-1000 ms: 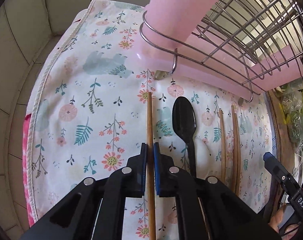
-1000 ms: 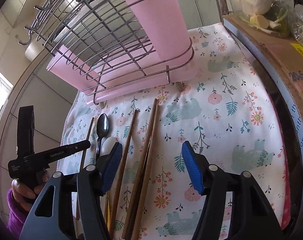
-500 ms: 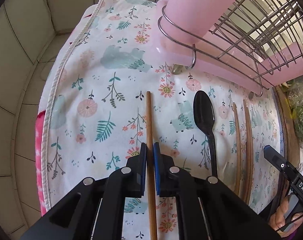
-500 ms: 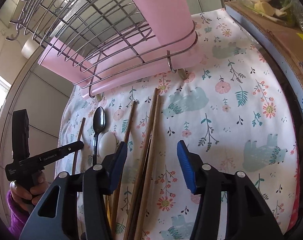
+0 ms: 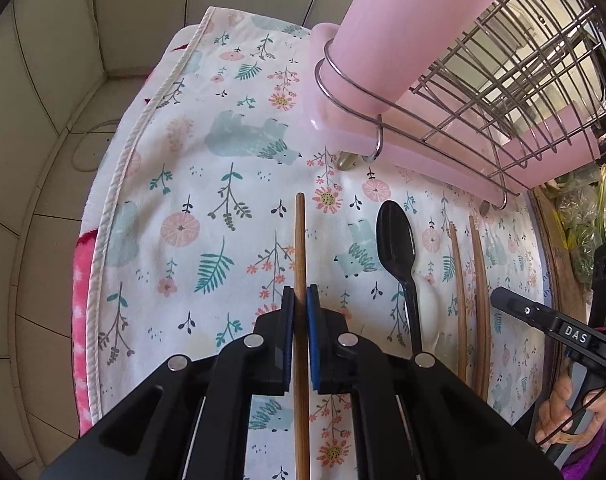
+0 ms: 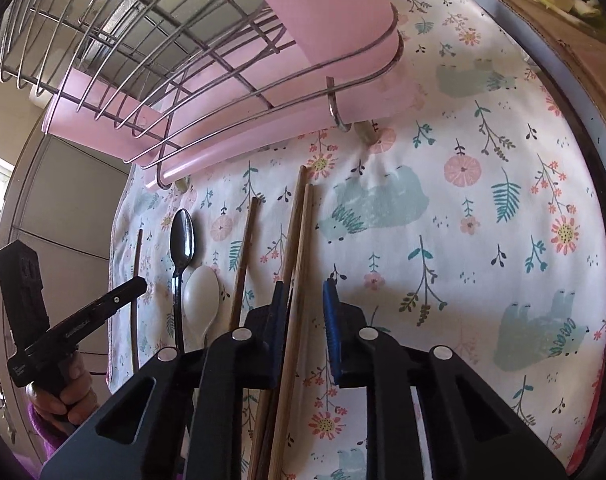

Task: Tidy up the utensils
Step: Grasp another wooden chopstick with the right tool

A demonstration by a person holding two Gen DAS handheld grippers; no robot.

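Observation:
My left gripper [image 5: 301, 294] is shut on a brown wooden chopstick [image 5: 300, 240] and holds it over the floral cloth [image 5: 191, 184]. A black spoon [image 5: 397, 248], a white spoon [image 5: 429, 312] and two more chopsticks [image 5: 479, 280] lie to its right. In the right wrist view my right gripper [image 6: 305, 298] has its jaws narrowly open around a pair of chopsticks [image 6: 299, 240] on the cloth, without pinching them. A single chopstick [image 6: 245, 256], the white spoon [image 6: 201, 298] and the black spoon [image 6: 182, 240] lie to their left.
A wire dish rack [image 5: 503, 80] with a pink utensil cup [image 5: 403, 32] and pink drip tray [image 5: 443, 160] stands at the back of the cloth. A cardboard box [image 6: 563, 40] borders the right side. Tiled wall rises at the left.
My right gripper has dropped forward over the pair of chopsticks and its jaws have narrowed around them. My left gripper keeps its hold on the chopstick and has lifted and shifted left of the rack.

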